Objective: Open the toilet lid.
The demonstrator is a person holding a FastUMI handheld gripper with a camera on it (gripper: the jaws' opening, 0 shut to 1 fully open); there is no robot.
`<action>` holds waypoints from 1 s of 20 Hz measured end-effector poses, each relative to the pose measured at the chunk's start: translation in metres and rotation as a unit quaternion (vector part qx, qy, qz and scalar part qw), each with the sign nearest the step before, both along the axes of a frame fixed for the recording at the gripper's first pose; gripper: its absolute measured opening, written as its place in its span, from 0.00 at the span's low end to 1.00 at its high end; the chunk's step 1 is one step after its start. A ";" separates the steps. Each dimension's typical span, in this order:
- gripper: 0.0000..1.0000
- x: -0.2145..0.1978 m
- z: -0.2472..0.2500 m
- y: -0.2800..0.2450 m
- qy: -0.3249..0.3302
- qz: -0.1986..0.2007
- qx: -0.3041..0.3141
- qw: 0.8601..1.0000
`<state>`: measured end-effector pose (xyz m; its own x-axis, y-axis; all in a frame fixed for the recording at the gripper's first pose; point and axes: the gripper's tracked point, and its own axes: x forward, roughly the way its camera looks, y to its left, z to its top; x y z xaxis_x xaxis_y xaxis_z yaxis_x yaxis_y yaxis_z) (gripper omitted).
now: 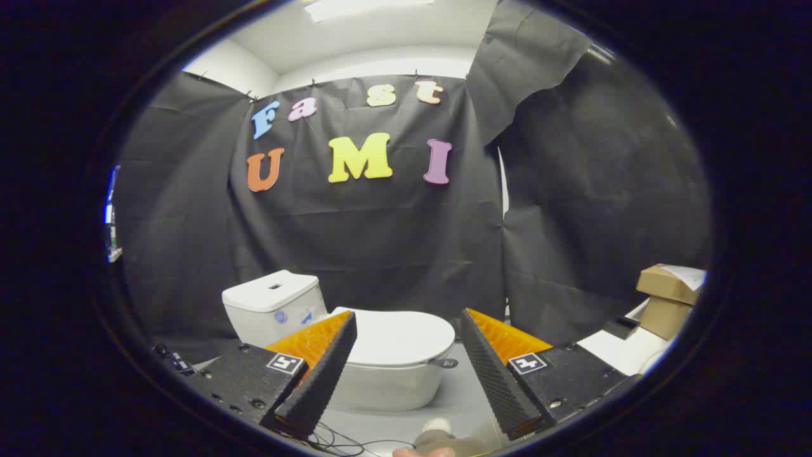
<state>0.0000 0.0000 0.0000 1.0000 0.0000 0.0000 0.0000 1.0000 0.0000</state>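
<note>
**Beyond the fingers: toilet with lid down**

Beyond the spread fingers of the tongs (409, 365) stands a white toilet (393, 374) on the grey floor (460, 397), its lid (399, 339) lying flat and closed. The tongs are wide open, gripping nothing, well short of the lid. The cistern (273, 304) rises at the far left of the bowl. Cardboard boxes (669, 298) sit far right. Near the fingers, what may be a shoe (438, 426) and loose cables (342, 441) show.
</note>
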 end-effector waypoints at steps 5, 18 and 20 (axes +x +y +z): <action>1.00 -0.001 0.006 0.003 -0.008 -0.002 -0.004 1.000; 1.00 0.014 -0.006 -0.012 0.010 -0.019 0.007 1.000; 1.00 0.021 -0.007 -0.015 0.011 -0.020 0.009 1.000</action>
